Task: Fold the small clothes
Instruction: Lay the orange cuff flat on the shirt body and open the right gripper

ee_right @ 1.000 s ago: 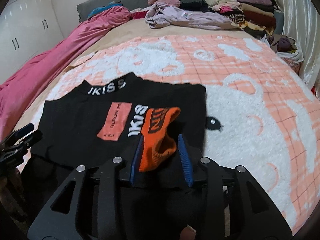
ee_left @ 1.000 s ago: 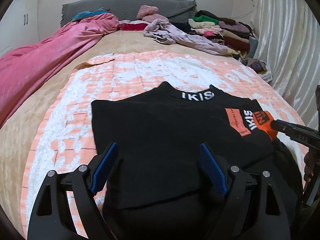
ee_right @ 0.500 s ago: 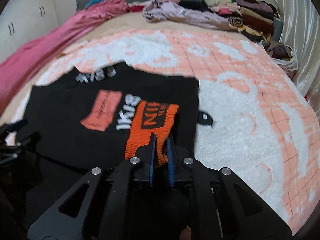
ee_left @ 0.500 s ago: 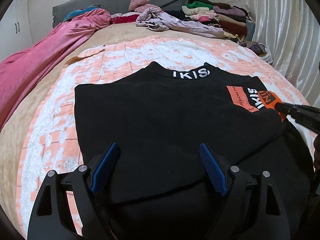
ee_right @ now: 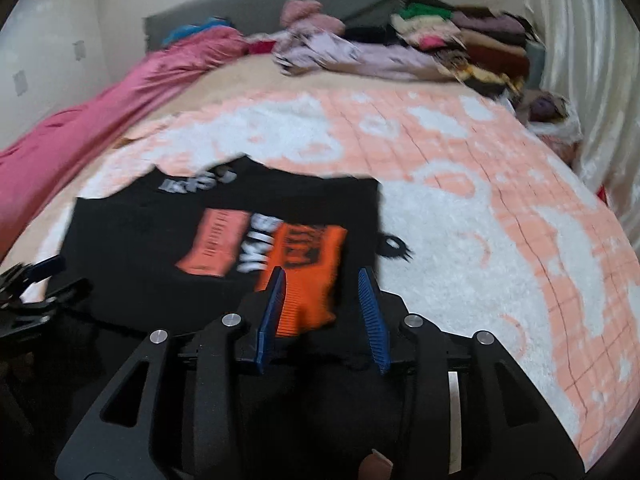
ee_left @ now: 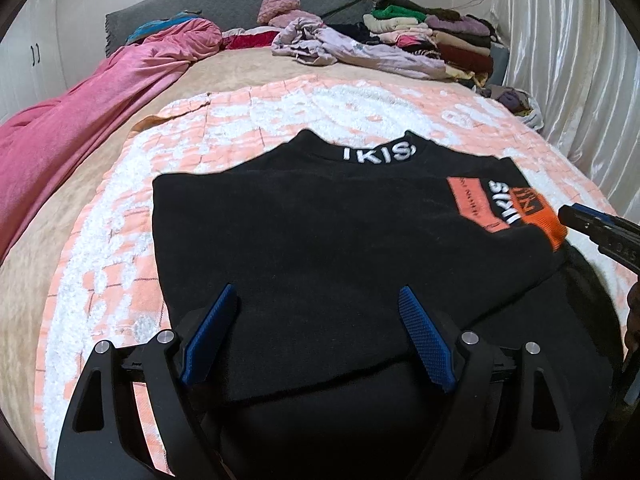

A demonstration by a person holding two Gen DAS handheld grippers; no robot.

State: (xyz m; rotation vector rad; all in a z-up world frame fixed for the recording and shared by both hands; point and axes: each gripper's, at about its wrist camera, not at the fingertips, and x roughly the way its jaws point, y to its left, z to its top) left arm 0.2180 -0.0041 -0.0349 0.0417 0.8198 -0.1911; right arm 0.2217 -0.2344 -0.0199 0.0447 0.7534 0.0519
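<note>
At about nine o'clock of the scene a pink blanket is seen bunched along the bed's edge, well apart from the work. Nearer the middle, the left gripper is held over the near hem of the black top, its fingers spread wide with nothing pressed between them. The top lies flat on the peach-and-white blanket, collar toward twelve o'clock. Toward three o'clock, the orange cuff of the folded-in sleeve is laid across the chest print. The right gripper was clamped on that cuff half a second ago; its jaws have just been opening, and the cuff now lies between the fingers without being pinched. The sleeve is therefore judged to have been released in place, so one sleeve fold appears done and the lengthwise fold of the body remains. At twelve to one o'clock a lilac garment and a stack of folded clothes are seen by the headboard, well clear. Nothing is found lying in the way on the blanket.
</note>
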